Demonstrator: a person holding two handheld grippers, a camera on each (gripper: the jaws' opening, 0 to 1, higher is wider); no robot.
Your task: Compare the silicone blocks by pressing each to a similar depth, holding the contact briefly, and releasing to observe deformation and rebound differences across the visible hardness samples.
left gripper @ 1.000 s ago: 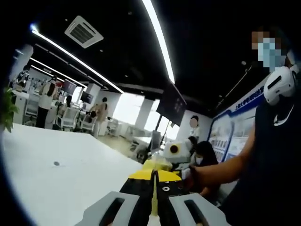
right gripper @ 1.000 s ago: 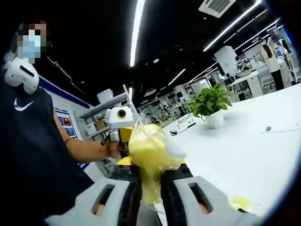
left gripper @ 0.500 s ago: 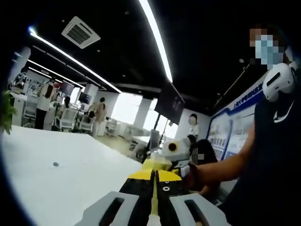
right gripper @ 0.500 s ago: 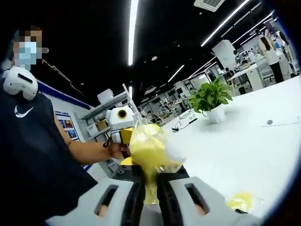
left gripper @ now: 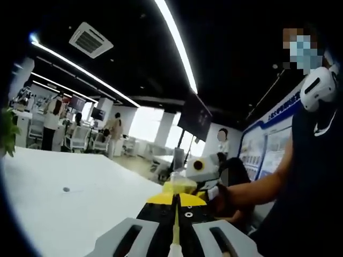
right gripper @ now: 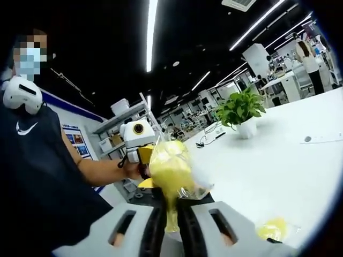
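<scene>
Your left gripper (left gripper: pixel 175 243) has its fingers closed on a thin yellow edge of the bagged yellow sample (right gripper: pixel 170 174). Your right gripper (right gripper: pixel 170 230) pinches the same sample aloft, above the bench (right gripper: pixel 278 176). Judged step: hold phase. Next, release evenly and watch rebound.

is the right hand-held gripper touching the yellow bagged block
Touching. The right gripper view shows the right hand-held gripper pinching the yellow bagged block between its jaws.
</scene>
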